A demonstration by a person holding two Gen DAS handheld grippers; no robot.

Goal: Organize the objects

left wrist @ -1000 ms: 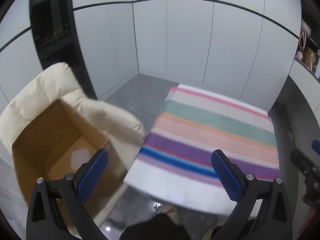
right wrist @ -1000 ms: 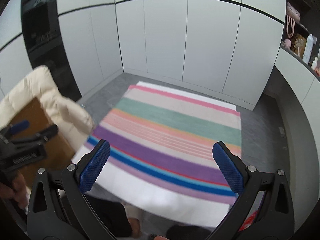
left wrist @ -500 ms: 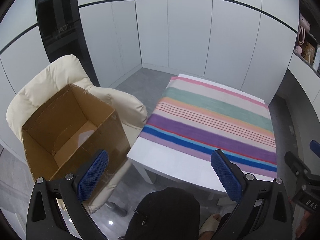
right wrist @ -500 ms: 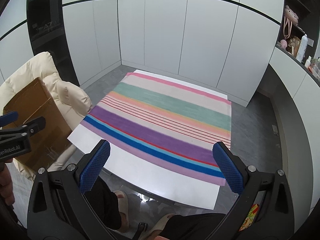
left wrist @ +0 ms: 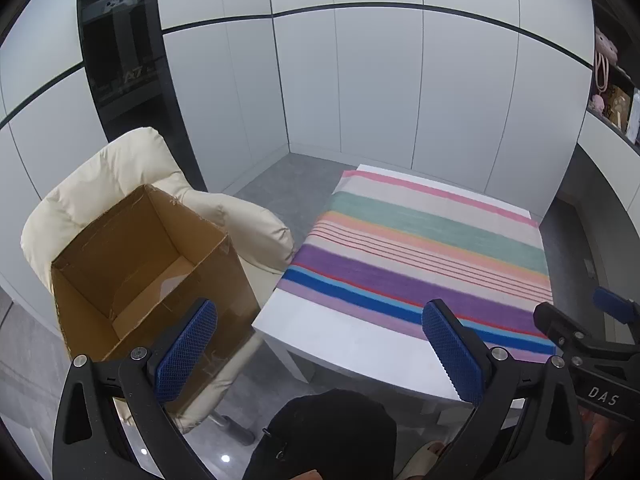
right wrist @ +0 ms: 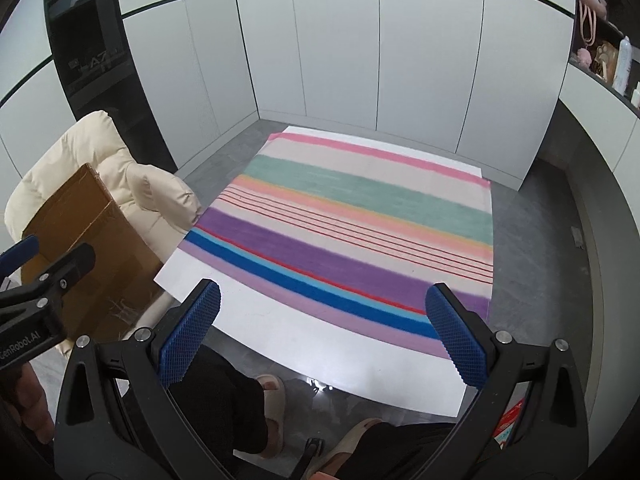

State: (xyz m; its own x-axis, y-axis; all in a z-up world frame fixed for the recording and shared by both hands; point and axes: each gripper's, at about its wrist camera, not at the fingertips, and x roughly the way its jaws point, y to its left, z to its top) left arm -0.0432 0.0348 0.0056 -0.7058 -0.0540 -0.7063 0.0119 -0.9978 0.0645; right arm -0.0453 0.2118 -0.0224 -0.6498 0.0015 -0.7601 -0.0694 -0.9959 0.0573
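Left gripper [left wrist: 320, 356]: jaws spread wide, blue ribbed pads [left wrist: 186, 354] well apart, nothing between them and nothing touched; held in the air above the near edge of the table, with the cardboard box below its left finger. Right gripper [right wrist: 322, 334]: jaws likewise spread wide, blue pads [right wrist: 456, 336] empty and clear of any surface, held above the near white margin of the table. Cardboard box [left wrist: 148, 272]: brown, top open, flaps up, interior bare apart from a pale patch on the floor; it sits on the seat of a cream padded chair [left wrist: 120, 172], just left of the table. Table [left wrist: 340, 340]: white top, covered for most of its length by a striped cloth [right wrist: 360, 232] in pink, green, peach, purple and blue bands with thin red lines; the cloth lies flat, leaving a bare white strip along the near edge. Surroundings: white panelled cabinets [right wrist: 340, 48] behind, a shelf [right wrist: 604, 64] at upper right carrying small items too small to identify, grey floor [right wrist: 540, 220].
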